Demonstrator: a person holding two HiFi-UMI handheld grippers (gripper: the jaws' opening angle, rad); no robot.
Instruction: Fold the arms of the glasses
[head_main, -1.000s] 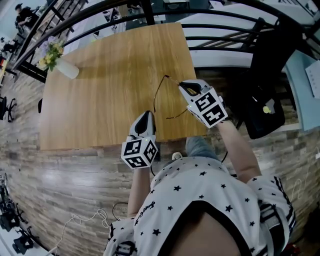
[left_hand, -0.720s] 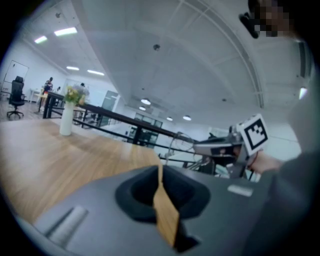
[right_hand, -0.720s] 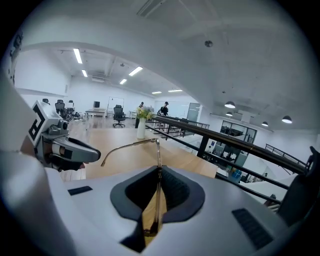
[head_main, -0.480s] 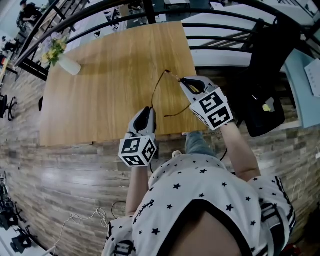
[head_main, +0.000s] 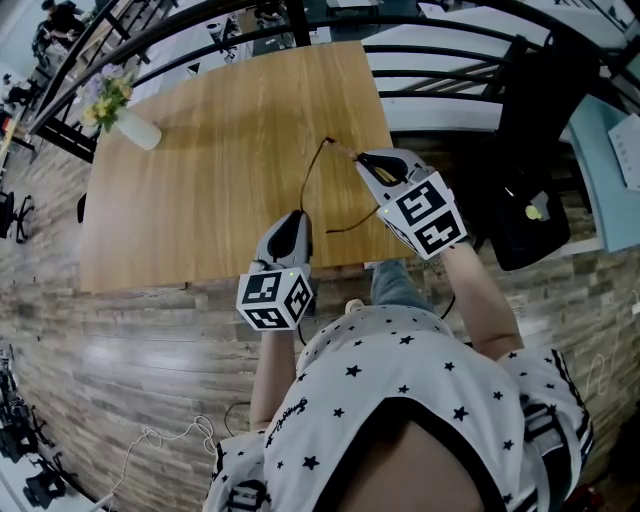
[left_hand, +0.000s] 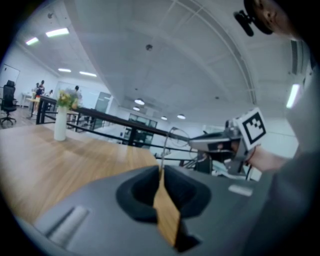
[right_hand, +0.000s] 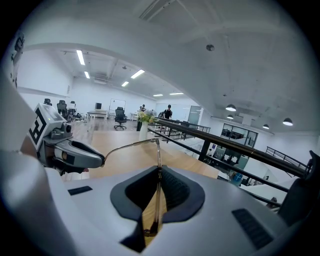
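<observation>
Glasses (right_hand: 159, 160): wire-thin, lenses indiscernible.

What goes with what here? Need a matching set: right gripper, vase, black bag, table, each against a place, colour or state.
Things:
1. right gripper
2. vase
3. black bag
4. table

Matches:
A. light wood
B. at the table's far left corner in the head view
C. shut on an arm of the glasses
D. off the table, to its right

Pairs: 1-C; 2-B; 3-D; 4-A
</observation>
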